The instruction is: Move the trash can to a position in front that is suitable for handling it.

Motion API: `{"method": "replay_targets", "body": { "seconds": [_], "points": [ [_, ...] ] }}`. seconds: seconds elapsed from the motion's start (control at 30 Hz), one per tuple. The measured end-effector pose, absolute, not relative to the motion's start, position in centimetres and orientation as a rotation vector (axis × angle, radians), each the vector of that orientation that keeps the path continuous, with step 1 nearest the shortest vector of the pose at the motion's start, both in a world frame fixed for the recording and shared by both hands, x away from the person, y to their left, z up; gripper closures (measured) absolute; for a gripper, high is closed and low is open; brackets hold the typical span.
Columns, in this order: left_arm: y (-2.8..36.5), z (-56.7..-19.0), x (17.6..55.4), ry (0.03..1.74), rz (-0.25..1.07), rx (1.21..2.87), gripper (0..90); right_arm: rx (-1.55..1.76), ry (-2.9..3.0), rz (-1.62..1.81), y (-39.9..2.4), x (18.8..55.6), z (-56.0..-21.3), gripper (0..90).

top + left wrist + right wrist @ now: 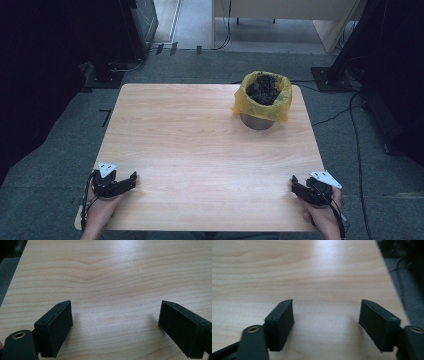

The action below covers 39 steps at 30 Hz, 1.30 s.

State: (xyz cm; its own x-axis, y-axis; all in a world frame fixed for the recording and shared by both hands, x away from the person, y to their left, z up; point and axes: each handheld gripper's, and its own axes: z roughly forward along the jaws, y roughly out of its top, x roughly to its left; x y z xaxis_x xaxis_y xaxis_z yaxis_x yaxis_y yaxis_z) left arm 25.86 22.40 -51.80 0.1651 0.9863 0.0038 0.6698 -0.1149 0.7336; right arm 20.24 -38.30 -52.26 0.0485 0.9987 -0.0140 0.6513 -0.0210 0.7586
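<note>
Both tongs, left [131, 181] and right [295, 184], rest spread at the table's [200, 150] near corners; a yellow-lined bin [262, 101] of dark scraps stands far right.

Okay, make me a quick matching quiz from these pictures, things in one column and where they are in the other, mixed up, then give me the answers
Things:
1. left gripper
2. right gripper
3. bin with yellow bag
4. cable on the floor

Places:
A. far right part of the table
B. near left corner of the table
C. right of the table, off it
D. near right corner of the table

Pairs: 1-B, 2-D, 3-A, 4-C
</note>
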Motion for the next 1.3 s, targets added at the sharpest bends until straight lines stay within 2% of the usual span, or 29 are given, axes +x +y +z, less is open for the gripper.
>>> {"method": "replay_targets", "body": {
  "seconds": [0.13,0.43,0.53,0.77,1.0,1.13,1.17,1.2,1.23,1.27,1.3],
  "points": [
    [22.3,-51.8,25.9,1.570,0.689,1.852,11.9,1.702,1.588,0.824,-37.9,20.9,-51.3,35.6],
    [22.3,-51.7,26.1,1.566,0.685,1.849,14.3,1.589,1.560,0.905,-36.5,25.0,-48.7,35.5],
    [22.4,-51.6,26.2,1.577,0.678,1.824,21.3,1.581,1.552,0.898,-35.5,28.4,-48.0,33.3],
    [22.4,-51.5,26.4,1.584,0.663,1.803,22.5,1.619,1.554,0.800,-34.7,34.5,-48.4,28.7],
    [22.3,-51.5,26.5,1.579,0.657,1.799,23.2,1.651,1.513,0.773,-35.2,38.2,-49.5,27.6],
    [22.3,-51.5,26.6,1.584,0.630,1.773,24.1,1.664,1.478,0.797,-35.4,39.1,-49.7,34.1],
    [22.2,-51.4,26.6,1.581,0.611,1.765,25.5,1.655,1.453,0.790,-35.5,39.7,-49.7,41.6],
    [22.2,-51.4,26.6,1.581,0.611,1.765,26.3,1.655,1.453,0.790,-35.5,39.7,-49.7,41.6],
    [22.1,-51.4,26.7,1.578,0.605,1.764,27.6,1.642,1.445,0.813,-35.5,39.9,-49.8,54.2],
    [22.0,-51.4,26.7,1.572,0.605,1.768,27.6,1.642,1.445,0.813,-35.5,39.9,-49.8,54.2],
    [21.8,-51.4,26.7,1.567,0.604,1.772,28.8,1.631,1.450,0.827,-35.3,40.0,-49.9,60.2]
  ]
}}
